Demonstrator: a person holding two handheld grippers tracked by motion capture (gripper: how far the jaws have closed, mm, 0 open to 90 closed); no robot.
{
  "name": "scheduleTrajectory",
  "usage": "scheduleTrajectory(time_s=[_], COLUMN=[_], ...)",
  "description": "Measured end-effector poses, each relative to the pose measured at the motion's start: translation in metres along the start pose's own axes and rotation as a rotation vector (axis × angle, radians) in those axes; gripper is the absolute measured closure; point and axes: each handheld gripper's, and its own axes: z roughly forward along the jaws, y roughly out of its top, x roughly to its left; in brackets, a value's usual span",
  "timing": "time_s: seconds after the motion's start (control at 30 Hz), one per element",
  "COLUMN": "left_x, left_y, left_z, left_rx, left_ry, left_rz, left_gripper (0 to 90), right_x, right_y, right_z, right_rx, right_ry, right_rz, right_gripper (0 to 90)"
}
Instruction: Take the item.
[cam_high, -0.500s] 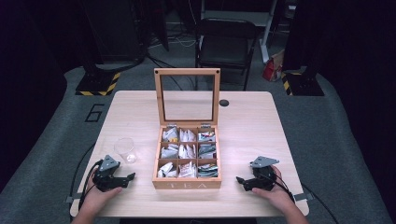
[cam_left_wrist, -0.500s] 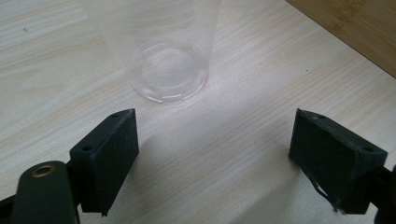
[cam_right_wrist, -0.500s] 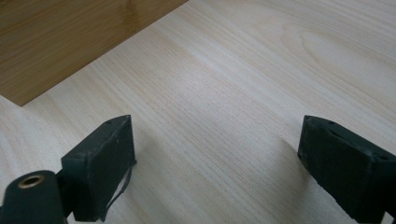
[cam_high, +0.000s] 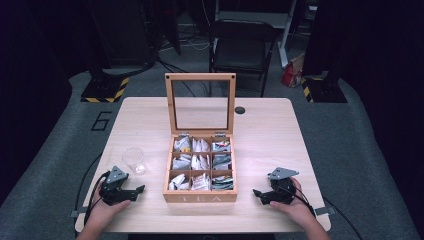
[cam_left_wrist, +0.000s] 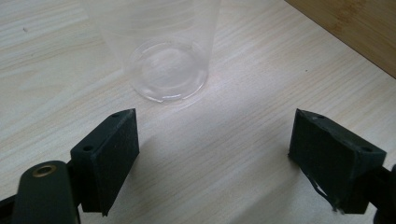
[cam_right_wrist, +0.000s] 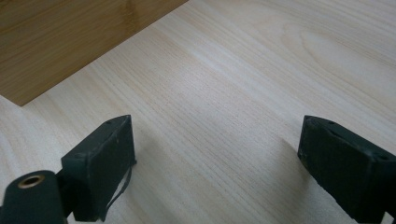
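A pale wooden tabletop (cam_high: 270, 125) stands in a dark room. At lower left of the high view, the left hand-held gripper (cam_high: 131, 191) rests wide open and empty, just below the clear cup (cam_high: 134, 160). At lower right, the right hand-held gripper (cam_high: 261, 194) rests open, empty, beside the tea box (cam_high: 201, 197).

A light wooden table (cam_high: 260, 125) holds a wooden tea box (cam_high: 201, 192) in the middle, with its glass lid standing open. A clear plastic cup (cam_high: 134, 160) stands just left of the box. A small black round spot (cam_high: 240, 110) sits behind the box, a bit to the right.
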Motion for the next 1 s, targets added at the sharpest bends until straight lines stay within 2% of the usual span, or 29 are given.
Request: scheduleTrajectory(time_s=[0.37,0.53,0.67,0.7,0.73,0.77,1.0], left_x=[0.000,-0.001,0.001,0.001,0.001,0.001,0.002], left_y=[0.000,0.000,0.002,0.002,0.002,0.002,0.004], left_z=[-0.001,-0.001,-0.004,-0.006,-0.006,-0.007,-0.012], left_rx=[0.007,0.000,0.008,0.018,0.018,0.015,0.019], left_ry=[-0.003,-0.009,-0.020,-0.027,-0.027,-0.028,-0.016], left_rz=[0.002,-0.018,-0.024,-0.039,-0.039,-0.068,-0.084], left_gripper=[16.0,17.3,28.1,30.2,31.5,32.2,36.4], right_x=[0.000,0.000,0.000,0.000,0.000,0.000,0.000], right_y=[0.000,0.000,0.000,0.000,0.000,0.000,0.000], right_z=[0.000,0.000,0.000,0.000,0.000,0.000,0.000], right_rx=[0.000,0.000,0.000,0.000,0.000,-0.001,0.000], right_ry=[0.000,0.000,0.000,0.000,0.000,-0.001,0.001], right_rz=[0.000,0.000,0.000,0.000,0.000,0.000,-0.001], right_gripper=[10.2,10.2,10.2,10.2,10.2,10.2,10.2])
